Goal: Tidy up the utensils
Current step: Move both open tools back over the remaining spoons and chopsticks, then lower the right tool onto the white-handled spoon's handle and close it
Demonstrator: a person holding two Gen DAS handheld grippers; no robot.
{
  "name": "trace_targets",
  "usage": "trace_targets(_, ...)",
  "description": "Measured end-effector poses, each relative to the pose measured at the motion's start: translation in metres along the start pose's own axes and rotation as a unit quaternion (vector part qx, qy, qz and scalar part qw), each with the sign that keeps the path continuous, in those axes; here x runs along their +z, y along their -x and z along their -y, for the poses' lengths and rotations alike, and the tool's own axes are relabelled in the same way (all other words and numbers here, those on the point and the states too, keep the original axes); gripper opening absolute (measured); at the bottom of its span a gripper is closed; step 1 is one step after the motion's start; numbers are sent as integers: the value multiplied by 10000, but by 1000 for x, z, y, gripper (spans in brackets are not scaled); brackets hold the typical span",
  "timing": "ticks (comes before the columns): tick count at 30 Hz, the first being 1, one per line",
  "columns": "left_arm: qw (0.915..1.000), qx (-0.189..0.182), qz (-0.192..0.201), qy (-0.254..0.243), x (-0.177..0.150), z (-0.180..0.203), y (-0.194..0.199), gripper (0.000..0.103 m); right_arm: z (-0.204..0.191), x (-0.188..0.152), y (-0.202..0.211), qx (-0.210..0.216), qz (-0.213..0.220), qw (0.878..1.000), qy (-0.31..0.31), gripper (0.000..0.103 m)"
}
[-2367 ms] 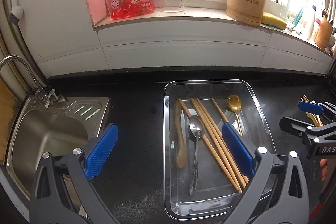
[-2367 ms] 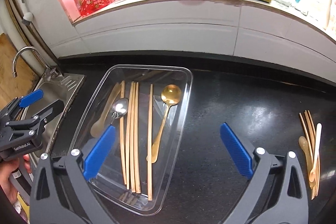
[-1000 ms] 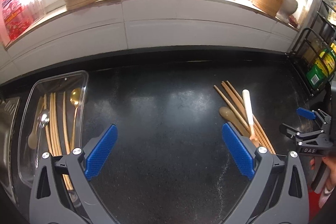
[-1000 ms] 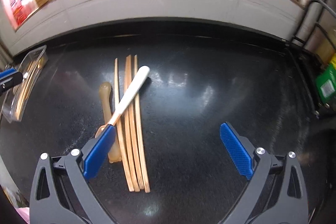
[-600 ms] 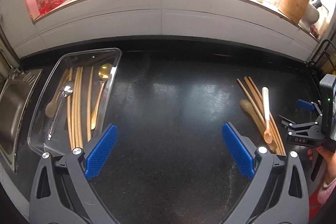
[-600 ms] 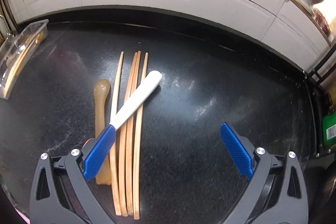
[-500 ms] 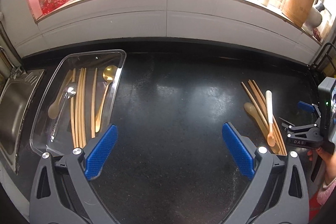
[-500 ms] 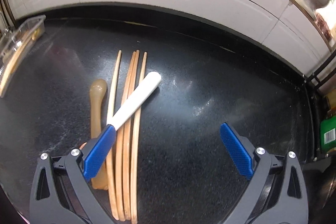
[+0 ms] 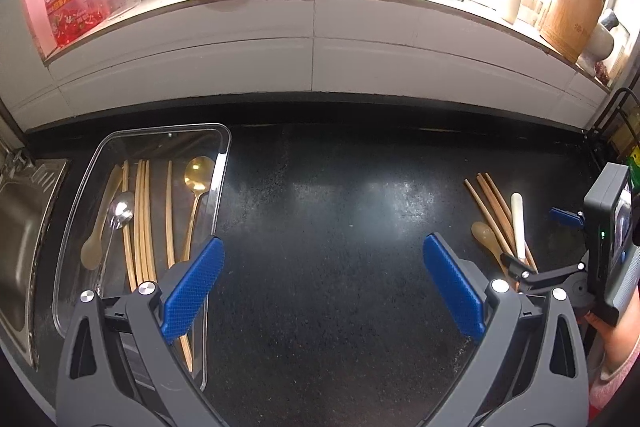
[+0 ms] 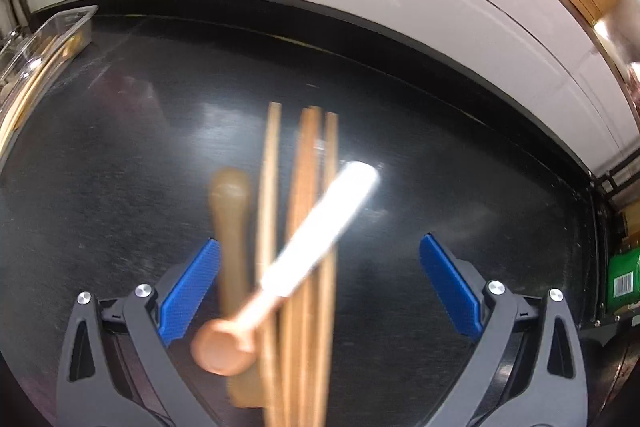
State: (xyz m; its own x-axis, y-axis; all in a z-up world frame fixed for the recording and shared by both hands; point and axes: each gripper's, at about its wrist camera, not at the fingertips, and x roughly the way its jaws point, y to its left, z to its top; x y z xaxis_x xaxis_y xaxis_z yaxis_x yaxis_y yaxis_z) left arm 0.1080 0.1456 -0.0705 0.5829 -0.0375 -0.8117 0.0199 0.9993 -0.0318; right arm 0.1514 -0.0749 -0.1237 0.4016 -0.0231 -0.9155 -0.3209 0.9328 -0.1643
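Both pads of my left gripper [image 9: 324,281] stand wide apart, holding nothing; the clear tray [image 9: 222,163] with chopsticks and spoons is ahead to its left, and loose chopsticks [image 9: 494,215] with a white-handled spoon [image 9: 518,223] lie to its right. My right gripper [image 10: 320,291] is also spread wide, with blurred chopsticks [image 10: 306,227] and two spoons between its pads.
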Motion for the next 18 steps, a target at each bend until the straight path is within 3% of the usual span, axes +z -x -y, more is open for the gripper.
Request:
trace_targets(3, 10000, -58, 9, 13, 3, -3, -3, 97, -4, 4, 14, 243, 211, 9992, -216, 96)
trace_targets(8, 9999, -157, 14, 7, 3, -5, -6, 97, 30, -1, 25, 1021, 203, 9874, -1188, 96)
trace_targets(12, 9997, -253, -43, -6, -1, -3, -11, 97, 40, -6, 28, 1002, 93, 9869, -1261, 96)
trace_targets(16, 9994, -312, -55, -101, -2, 3, -13, 97, 43, -14, 31, 1248, 143, 9828, -1356, 78)
trace_targets(18, 9992, -361, -89, -158, -3, 8, -15, 97, 43, -14, 29, 1306, 123, 9813, -1406, 78)
